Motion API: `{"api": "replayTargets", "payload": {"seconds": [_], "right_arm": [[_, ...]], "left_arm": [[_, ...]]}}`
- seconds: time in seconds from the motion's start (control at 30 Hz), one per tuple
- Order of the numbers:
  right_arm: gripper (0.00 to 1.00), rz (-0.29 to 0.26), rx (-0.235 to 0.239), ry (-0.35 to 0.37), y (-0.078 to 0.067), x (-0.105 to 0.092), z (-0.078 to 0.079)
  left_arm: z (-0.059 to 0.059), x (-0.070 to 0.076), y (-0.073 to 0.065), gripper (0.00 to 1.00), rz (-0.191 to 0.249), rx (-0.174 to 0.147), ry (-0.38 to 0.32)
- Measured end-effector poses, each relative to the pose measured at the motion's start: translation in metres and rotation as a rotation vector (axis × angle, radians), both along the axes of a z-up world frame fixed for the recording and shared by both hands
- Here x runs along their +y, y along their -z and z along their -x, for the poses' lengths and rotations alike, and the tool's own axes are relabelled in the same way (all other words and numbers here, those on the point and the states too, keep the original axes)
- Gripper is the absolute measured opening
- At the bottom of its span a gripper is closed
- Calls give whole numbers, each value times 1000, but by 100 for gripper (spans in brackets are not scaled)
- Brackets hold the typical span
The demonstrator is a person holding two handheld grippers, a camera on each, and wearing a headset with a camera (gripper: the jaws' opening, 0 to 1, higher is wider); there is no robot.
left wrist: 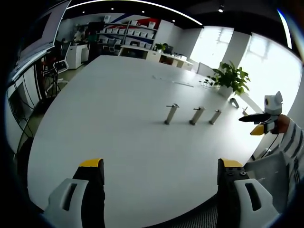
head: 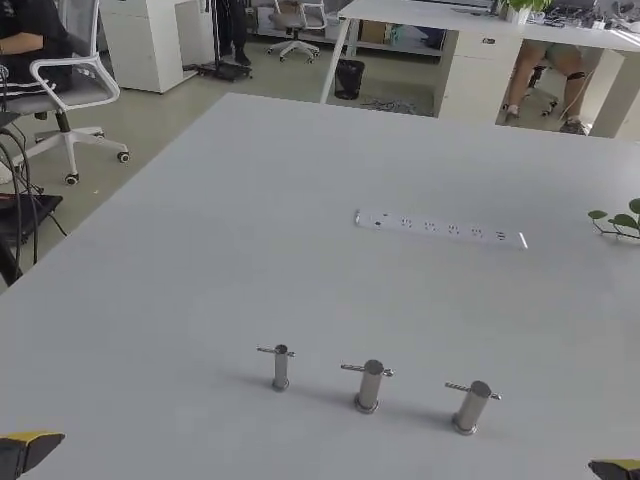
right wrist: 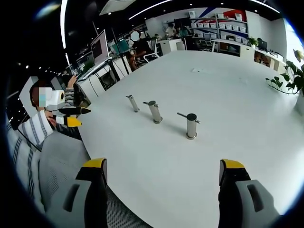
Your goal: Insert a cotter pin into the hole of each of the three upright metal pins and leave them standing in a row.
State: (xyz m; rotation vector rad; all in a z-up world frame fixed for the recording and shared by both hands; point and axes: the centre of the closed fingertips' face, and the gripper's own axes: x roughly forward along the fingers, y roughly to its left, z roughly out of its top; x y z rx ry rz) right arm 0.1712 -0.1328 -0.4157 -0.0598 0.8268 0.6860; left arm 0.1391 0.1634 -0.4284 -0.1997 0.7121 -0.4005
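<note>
While three metal pins stand upright in a row on the white table [head: 200,250], the head view looks down on them from its near side: the left pin [head: 281,370], the middle pin [head: 369,388] and the right pin [head: 469,408], near one another but not touching. A cotter pin [head: 272,351] crosses the top of the left pin, a second cotter pin [head: 360,370] that of the middle pin, and a third cotter pin [head: 466,389] that of the right pin, each sticking out mostly to the left. Farther back a power strip [head: 440,228] lies flat in the table, and plant leaves [head: 620,222] reach in at the right edge. A yellow tip of the left gripper [head: 28,448] shows in the bottom left corner and one of the right gripper [head: 615,468] in the bottom right, both well apart from the pins.

In the left gripper view, its own jaws stand wide apart with nothing between them, and the three pins line up well ahead on the table. The right gripper comes in from the right, with a striped sleeve [left wrist: 289,142] behind it.

In the right gripper view, its jaws are likewise spread and empty. The pins run in a slanting row ahead, and the left gripper enters from the left.
</note>
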Motion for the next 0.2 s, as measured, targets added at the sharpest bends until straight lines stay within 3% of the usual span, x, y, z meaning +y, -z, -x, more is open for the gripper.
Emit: {"api": "replayTargets", "payload": {"seconds": [0.2], "right_arm": [[96, 18, 11, -28, 7, 11, 8]], "left_arm": [[7, -14, 11, 99, -37, 43, 81]]}}
